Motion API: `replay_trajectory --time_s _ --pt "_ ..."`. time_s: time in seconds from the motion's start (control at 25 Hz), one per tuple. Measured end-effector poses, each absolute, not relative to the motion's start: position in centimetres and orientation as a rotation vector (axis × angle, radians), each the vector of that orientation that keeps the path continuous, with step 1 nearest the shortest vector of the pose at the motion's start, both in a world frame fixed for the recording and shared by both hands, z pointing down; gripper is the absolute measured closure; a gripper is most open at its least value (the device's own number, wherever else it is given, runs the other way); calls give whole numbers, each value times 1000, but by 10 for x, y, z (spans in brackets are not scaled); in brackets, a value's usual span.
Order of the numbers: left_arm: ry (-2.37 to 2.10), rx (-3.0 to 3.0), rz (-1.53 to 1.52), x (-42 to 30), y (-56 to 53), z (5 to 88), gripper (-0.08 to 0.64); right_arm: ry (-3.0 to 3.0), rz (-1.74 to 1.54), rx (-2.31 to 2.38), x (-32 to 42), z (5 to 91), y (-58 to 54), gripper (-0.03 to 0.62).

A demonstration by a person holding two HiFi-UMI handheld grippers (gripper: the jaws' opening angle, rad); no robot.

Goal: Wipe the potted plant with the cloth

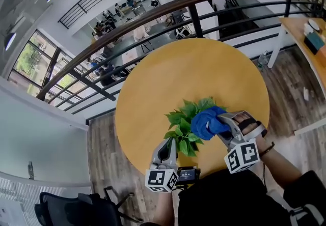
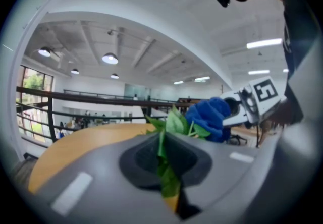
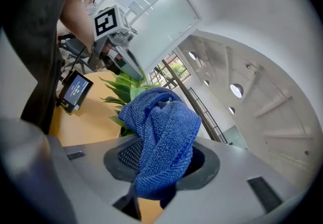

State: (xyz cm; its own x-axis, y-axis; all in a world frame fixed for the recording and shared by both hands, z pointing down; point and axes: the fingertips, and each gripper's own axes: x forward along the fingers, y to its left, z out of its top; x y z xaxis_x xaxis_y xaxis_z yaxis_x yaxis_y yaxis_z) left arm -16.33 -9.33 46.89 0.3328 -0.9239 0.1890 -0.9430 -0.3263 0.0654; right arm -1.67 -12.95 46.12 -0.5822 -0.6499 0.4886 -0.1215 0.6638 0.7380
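**A:** Nearest us is the left claw (image 2: 162, 165), its jaws pinched together on one leaf (image 2: 169, 183) of the potted plant (image 1: 184, 124). The plant sits close to the near edge of the round surface (image 1: 193, 69).

**B:** And the right claw (image 3: 160, 170) is clamped on the blue cloth (image 3: 162, 129), which is bunched against the top leaves.

**A:** The danger? Drag that cloth hard and I'd say the pinned leaf tears, or the plant tips toward the edge.

**B:** As for pose, the left claw reaches in almost level from the near side. The right comes in from the right, nose tilted down.

Probably an office atrium: a mezzanine railing (image 1: 195, 19) overlooks people (image 1: 109, 21) at desks below; tall windows (image 1: 35, 59).
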Motion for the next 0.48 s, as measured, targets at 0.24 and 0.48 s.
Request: replay_trajectory --time_s 0.24,0.48 --pt "-1706 2425 162 -157 -95 467 556 -2162 -737 675 -2 446 -135 428" --pt "-1708 2421 157 -158 -95 467 557 -2189 -713 499 -24 484 -88 428"
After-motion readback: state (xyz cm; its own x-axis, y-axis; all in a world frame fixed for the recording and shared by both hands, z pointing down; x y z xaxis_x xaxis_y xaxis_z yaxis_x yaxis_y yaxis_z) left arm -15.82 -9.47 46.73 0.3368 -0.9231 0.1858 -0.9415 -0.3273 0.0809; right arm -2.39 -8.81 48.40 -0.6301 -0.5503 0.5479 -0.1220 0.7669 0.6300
